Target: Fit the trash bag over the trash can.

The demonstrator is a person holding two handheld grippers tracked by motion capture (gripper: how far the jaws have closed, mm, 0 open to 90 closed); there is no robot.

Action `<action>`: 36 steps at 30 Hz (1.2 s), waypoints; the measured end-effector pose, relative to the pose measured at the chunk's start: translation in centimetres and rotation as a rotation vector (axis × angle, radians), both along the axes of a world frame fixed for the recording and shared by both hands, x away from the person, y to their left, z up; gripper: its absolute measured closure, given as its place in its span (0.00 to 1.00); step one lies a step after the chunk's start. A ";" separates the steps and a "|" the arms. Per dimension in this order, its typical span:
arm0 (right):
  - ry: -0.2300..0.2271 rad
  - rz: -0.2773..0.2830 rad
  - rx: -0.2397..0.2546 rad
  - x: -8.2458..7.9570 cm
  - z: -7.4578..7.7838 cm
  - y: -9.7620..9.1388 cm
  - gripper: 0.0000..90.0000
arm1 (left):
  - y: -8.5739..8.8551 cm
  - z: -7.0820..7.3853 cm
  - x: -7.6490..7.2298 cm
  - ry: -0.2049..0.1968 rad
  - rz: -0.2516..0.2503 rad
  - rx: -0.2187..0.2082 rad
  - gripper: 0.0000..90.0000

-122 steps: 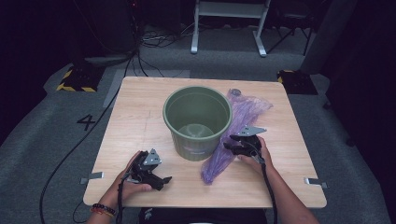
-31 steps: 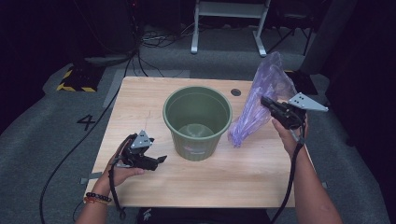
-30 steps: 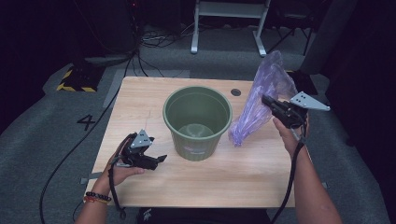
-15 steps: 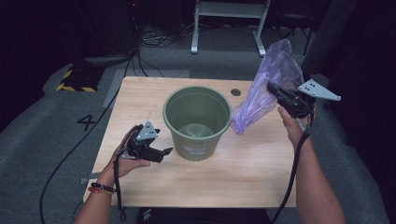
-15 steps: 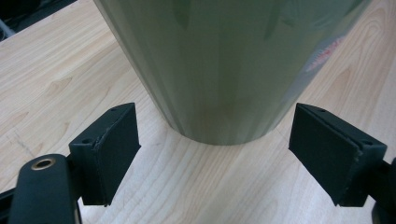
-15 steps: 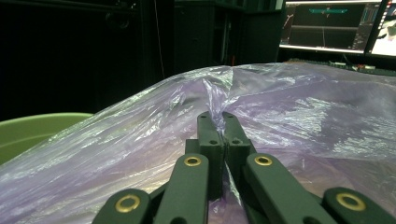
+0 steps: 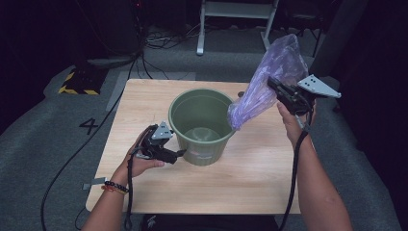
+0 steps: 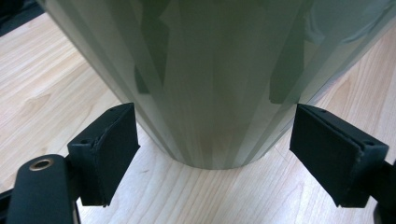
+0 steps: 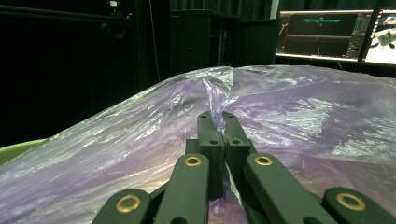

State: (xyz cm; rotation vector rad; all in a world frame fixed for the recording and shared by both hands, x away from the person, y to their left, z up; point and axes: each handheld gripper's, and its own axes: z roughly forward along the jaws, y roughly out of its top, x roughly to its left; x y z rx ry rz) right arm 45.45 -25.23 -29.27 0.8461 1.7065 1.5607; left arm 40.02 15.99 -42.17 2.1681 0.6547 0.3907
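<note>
The right gripper (image 7: 281, 91) has its fingers (image 9: 211, 135) pinched tight on a purple plastic bag (image 7: 269, 77), lifted clear of the counter (image 7: 260, 183). The left gripper (image 7: 175, 154) fingers (image 8: 109, 149) stand wide, the green bucket (image 7: 202, 120) base between them, untouched.

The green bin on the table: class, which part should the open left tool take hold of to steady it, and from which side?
Grip the bin low on its wall, from its left: it narrows toward the base, where the left tool already straddles it.
</note>
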 end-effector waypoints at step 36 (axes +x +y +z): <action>-0.011 0.029 -0.214 0.7 -3.8 7.7 0.99 | 2.7 2.0 -1.4 -0.109 0.104 -0.100 0.18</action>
